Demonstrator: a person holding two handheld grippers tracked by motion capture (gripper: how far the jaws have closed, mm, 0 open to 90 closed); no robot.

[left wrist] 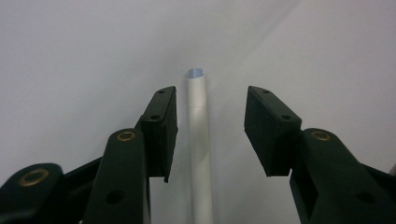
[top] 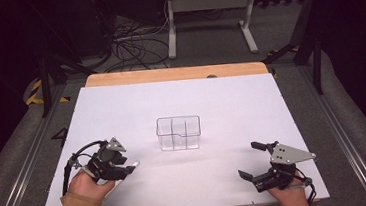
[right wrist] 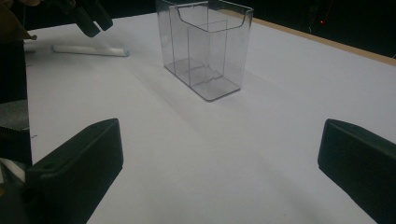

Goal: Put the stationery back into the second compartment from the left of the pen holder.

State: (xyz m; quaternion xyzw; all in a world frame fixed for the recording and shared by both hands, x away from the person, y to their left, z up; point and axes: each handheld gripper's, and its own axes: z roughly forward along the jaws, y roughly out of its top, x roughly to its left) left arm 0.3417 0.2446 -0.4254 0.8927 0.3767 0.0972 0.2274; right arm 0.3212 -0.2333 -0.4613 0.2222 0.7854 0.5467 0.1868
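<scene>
A white paper tube (left wrist: pixel 200 140) with a pale blue end lies flat on the white table, and my left gripper (left wrist: pixel 210 133) stands open astride it. Both pads are clear of the tube. From above, my left gripper (top: pixel 125 166) is low at the table's front left, and the tube's tip (top: pixel 134 164) pokes out past it. A clear plastic organiser box (top: pixel 178 132) with inner dividers stands upright at the table's middle. My right gripper (top: pixel 252 160) rests at the front right, wide open and holding nothing. The right gripper view shows the box (right wrist: pixel 205 46), the tube (right wrist: pixel 88 50) and the left gripper (right wrist: pixel 91 16).
The white board (top: pixel 231 104) covers a wooden table whose far edge (top: pixel 173 74) shows as a tan strip. Cables (top: pixel 131 47) and a white desk frame (top: pixel 210 10) lie on the floor beyond. A black rail (top: pixel 344 134) runs along the table's right side.
</scene>
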